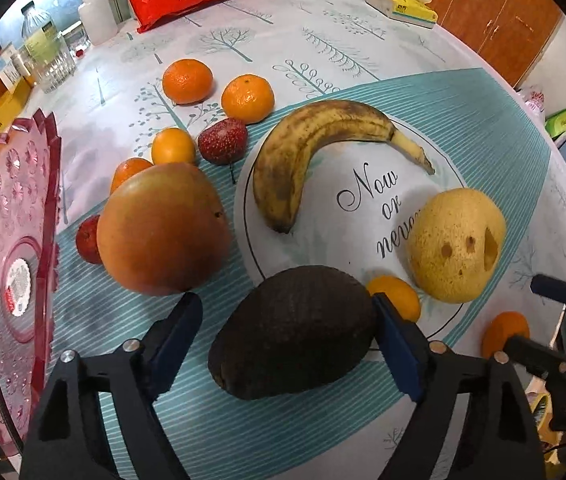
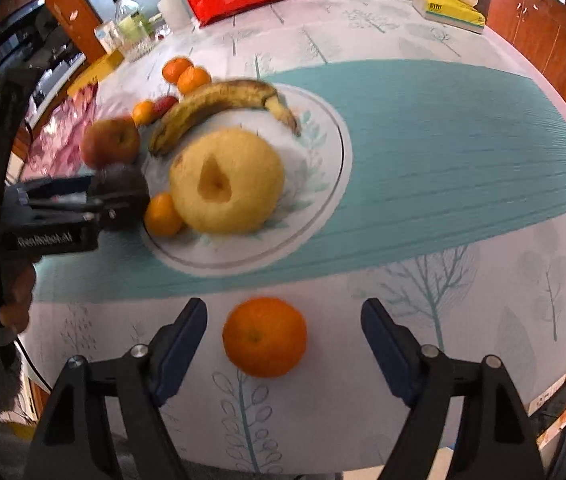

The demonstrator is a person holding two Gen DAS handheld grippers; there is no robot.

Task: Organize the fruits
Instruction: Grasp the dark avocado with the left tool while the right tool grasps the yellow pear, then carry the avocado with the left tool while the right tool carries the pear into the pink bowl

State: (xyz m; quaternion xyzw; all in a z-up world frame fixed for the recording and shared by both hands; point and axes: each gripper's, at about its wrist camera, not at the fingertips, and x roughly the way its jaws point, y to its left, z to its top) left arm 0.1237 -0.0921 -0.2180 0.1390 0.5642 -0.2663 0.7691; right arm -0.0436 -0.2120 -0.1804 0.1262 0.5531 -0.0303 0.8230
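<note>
Item: left gripper (image 1: 287, 336), jaws spread to either side of a dark avocado (image 1: 293, 332). The right pad looks to be touching the skin; the left pad stands clear of it, so the fruit is bracketed, not yet clamped. The avocado lies on the teal striped mat (image 1: 483, 128), half over the printed circle.

Item: right gripper (image 2: 283, 334), jaws wide apart, straddling a lone orange (image 2: 265, 336) on the tree-patterned tablecloth (image 2: 443, 300) near the table's front edge. Neither pad touches it.

Step in hand (a judgement): each gripper is lined up on its own fruit for a pick. The avocado is oval and lies slantwise, so closing across its narrow waist, pads level and low, should hold better than pinching near the taper. The orange sits slightly left of centre between the pads; a small shift left before closing would keep it from rolling.

Neighbours: a mango (image 1: 163, 228) just beside the left pad; a small tangerine (image 1: 397, 296) just behind the right pad; a bruised pear (image 1: 457, 244) and a spotted banana (image 1: 315, 152) beyond.

Room: a pink glass tray (image 1: 7, 264) to the left, presumably the destination. Lifting straight up first clears the mango; the orange is close to the table edge (a nudge forward could lose it).
</note>
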